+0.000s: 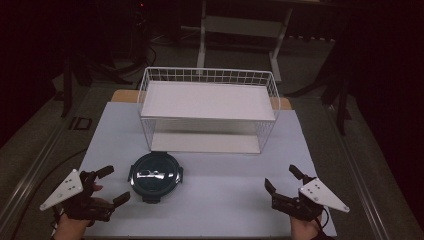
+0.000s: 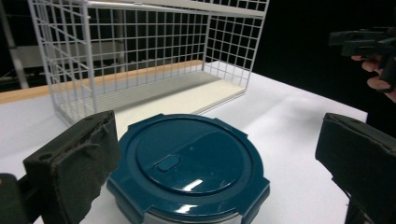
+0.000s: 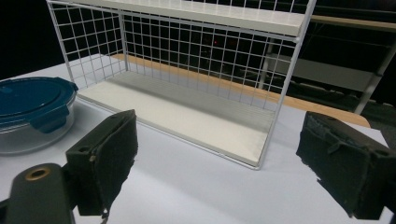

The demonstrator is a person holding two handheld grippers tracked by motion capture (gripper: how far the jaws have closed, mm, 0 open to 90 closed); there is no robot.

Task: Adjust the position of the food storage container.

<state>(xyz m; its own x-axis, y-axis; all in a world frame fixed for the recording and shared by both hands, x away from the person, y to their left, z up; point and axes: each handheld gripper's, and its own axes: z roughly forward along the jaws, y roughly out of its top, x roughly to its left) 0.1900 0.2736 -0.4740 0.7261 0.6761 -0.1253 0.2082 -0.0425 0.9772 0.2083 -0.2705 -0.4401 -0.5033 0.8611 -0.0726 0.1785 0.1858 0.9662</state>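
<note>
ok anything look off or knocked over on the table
Nothing stands out. The round clear container with a dark teal lid sits upright and closed before the white wire two-tier rack, which stands square. Both grippers hang open, apart from it.

Left gripper (image 1: 110,185) sits low at the near left of the high view, held in the person's left hand (image 1: 75,220), which enters from the bottom edge. Jaws spread wide, pointing right and slightly forward; grey three-cornered plate on top, angled outward to the left. In the left gripper view the two black jaws stand far apart at the frame's lower corners, pad foam frayed, nothing between them touching either pad. Right gripper (image 1: 282,179) mirrors it at the near right, held in the right hand (image 1: 302,227); jaws also wide apart, pointing forward-left, plate angled outward to the right. Both grippers well apart from each other.
</note>
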